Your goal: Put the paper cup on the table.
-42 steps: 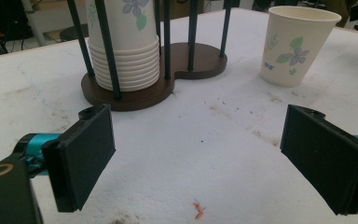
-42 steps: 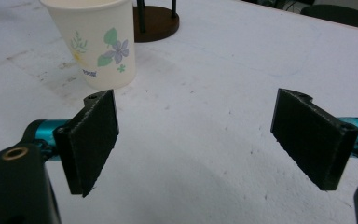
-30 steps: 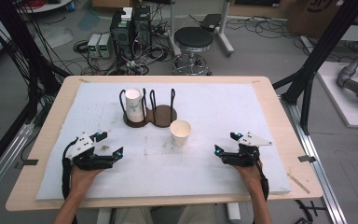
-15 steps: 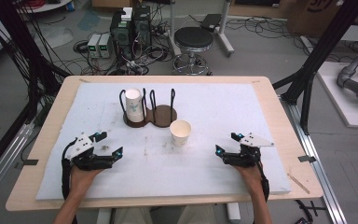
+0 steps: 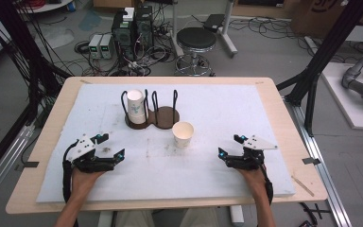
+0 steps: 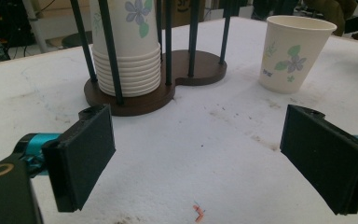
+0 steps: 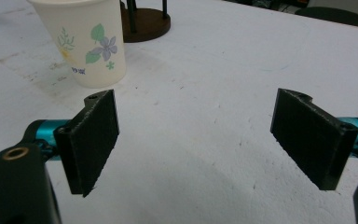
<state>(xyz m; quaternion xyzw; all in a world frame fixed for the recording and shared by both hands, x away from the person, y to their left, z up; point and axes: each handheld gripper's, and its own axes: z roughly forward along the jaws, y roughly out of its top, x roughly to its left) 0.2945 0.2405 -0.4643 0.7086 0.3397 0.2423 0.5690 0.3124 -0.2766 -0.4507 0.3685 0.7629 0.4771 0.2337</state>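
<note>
A mat (image 5: pixel 217 179) is spread over most of the desk (image 5: pixel 283 118), whose edges are left bare around it. A two-bay cup holder (image 5: pixel 153 117) is placed on the mat toward the far edge, left of the middle. A stack of paper cups (image 5: pixel 136 107) is held upright in its left bay, between the rods; the right bay is empty. A single paper cup (image 5: pixel 183 134) is stood upright on the mat just before the holder's right bay, apart from it. The left gripper (image 5: pixel 113 147) is rested near the near left corner and the right gripper (image 5: pixel 229 146) near the near right corner, well apart, with the single cup between them and farther back.
</note>
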